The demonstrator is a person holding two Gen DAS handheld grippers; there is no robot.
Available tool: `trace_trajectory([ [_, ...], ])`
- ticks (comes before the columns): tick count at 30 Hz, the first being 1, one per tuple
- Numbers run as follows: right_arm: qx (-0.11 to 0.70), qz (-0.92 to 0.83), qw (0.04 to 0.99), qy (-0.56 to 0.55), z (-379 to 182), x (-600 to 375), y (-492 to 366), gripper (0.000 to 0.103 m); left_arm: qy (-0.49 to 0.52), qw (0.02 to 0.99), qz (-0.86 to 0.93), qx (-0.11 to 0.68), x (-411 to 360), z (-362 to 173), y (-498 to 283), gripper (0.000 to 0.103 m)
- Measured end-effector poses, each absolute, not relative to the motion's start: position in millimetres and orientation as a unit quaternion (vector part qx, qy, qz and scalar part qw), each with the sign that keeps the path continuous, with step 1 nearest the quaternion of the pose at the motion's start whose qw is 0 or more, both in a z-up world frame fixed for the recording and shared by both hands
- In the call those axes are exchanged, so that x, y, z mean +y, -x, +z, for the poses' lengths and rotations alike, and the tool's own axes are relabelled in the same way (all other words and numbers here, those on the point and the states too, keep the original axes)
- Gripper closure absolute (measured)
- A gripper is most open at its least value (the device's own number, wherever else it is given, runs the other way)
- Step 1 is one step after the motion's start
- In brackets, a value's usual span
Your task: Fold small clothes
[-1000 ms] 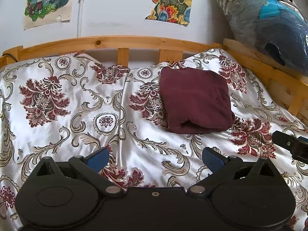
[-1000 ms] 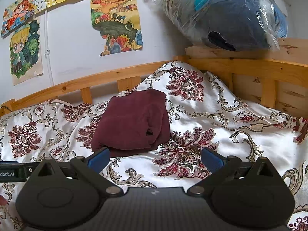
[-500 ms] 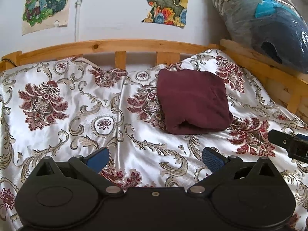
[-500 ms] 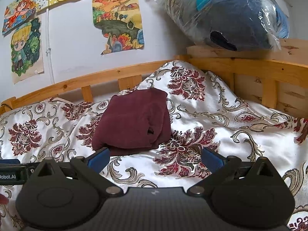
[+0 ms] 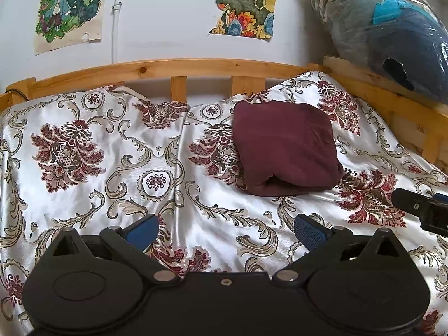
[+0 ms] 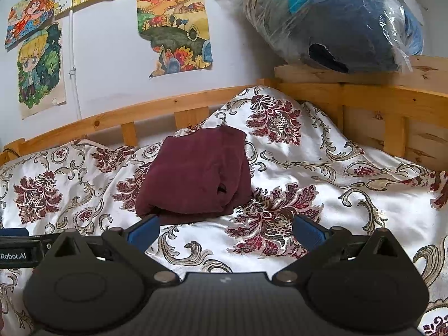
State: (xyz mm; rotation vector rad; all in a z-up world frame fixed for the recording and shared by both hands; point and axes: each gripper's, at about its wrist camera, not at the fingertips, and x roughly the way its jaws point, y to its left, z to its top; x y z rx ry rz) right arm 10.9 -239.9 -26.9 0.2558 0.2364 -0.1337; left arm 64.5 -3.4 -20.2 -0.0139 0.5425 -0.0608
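A dark maroon garment [image 5: 285, 148] lies folded into a compact bundle on the floral satin bedspread [image 5: 112, 154], near the far rail. It also shows in the right wrist view [image 6: 196, 173]. My left gripper [image 5: 225, 231] is open and empty, held above the bedspread in front of and left of the bundle. My right gripper [image 6: 224, 231] is open and empty, just in front of the bundle's near edge. The right gripper's tip shows at the right edge of the left wrist view [image 5: 420, 208].
A wooden bed rail [image 5: 179, 71] runs along the back and a wooden side rail [image 6: 364, 103] along the right. A plastic-wrapped dark bundle [image 6: 336, 19] sits on the right rail. Drawings [image 5: 240, 2] hang on the white wall.
Both grippers have drawn back and risen slightly, so the folded garment sits a little farther away. The garment has not moved. Both grippers stay open.
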Motion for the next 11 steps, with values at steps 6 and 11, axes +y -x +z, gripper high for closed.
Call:
trace_trajectory([
  [6, 0.119, -0.065, 0.983, -0.127, -27.3, -239.8, -10.9, 0.0, -0.001, 0.963, -0.028, 0.268, -4.5, -20.8, -64.5, 0.001],
  [11, 0.124, -0.064, 0.982, -0.129, -28.6, -239.9, -11.7, 0.0, -0.003, 0.962, -0.029, 0.27, -4.6, -21.7, -64.6, 0.001],
])
